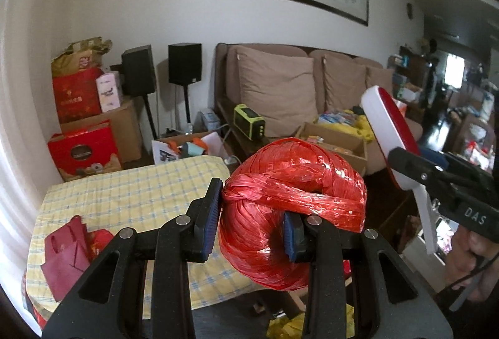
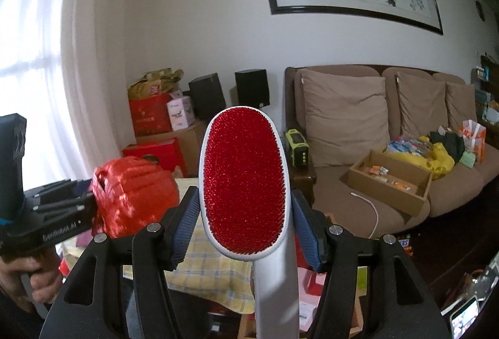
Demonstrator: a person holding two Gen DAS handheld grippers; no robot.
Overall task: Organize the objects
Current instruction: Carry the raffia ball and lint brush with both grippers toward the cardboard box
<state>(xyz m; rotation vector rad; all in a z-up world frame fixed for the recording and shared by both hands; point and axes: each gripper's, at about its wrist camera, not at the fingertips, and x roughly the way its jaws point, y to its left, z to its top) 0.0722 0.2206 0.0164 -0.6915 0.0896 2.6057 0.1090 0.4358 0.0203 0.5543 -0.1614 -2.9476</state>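
Right gripper (image 1: 414, 164), body side, seen from the left wrist view: white letters "DAS".
Left gripper (image 2: 93, 198), body side, seen from the right wrist view: white letters "GenRobot.AI".
Colourful pack (image 2: 405, 243) low at the right edge, right wrist view: white letters, only the end "...ERS" is readable.
Red gift boxes (image 1: 73, 95) in the corner: gold characters are there, but too blurred to read.
White-pink carton (image 1: 108, 90) beside the red boxes: dark print, too small to read.
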